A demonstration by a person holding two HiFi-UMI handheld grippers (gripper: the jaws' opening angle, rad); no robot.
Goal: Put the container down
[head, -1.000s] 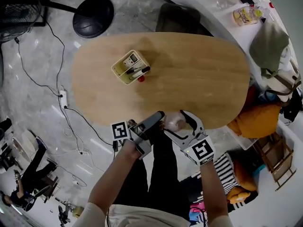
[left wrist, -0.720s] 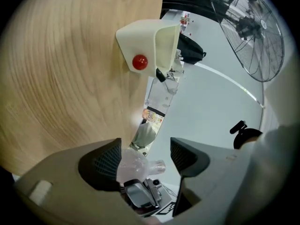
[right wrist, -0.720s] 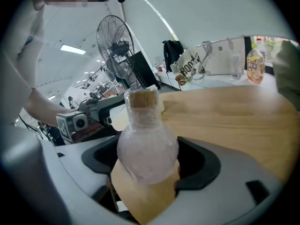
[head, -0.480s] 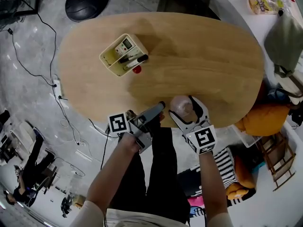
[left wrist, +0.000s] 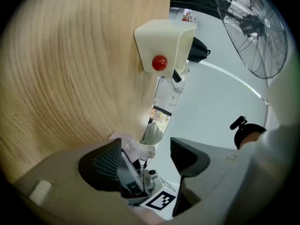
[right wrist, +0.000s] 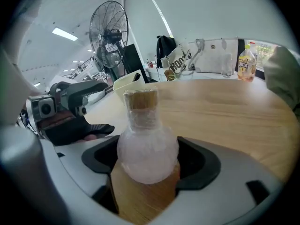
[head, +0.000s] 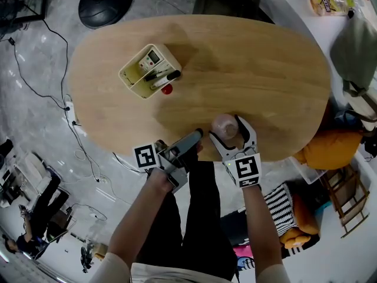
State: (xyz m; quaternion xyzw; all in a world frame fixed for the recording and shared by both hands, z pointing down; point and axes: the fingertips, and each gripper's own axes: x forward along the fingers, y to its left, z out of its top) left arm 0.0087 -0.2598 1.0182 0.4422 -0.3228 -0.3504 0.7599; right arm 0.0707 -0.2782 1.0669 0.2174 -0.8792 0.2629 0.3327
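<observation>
The container is a round clear flask [right wrist: 147, 144] with a cork stopper, standing upright between the jaws of my right gripper [right wrist: 147, 161]. Both jaws press on its bulb. In the head view the flask [head: 222, 122] is over the near edge of the wooden table [head: 253, 69], inside the right gripper [head: 228, 130]. My left gripper [head: 194, 138] hovers just left of it at the table's edge, open and empty. The left gripper view shows its jaws [left wrist: 145, 151] apart, with the flask [left wrist: 136, 149] beyond them.
A cream desk organizer [head: 149, 71] with pens and a small device stands at the table's back left, a red ball [head: 168, 88] beside it. A fan [right wrist: 108, 27] stands off the table. Cables lie on the floor [head: 35, 69] at left.
My right gripper has carried the flask from just off the near edge forward onto the table's near part. The left gripper has stayed by the edge.
</observation>
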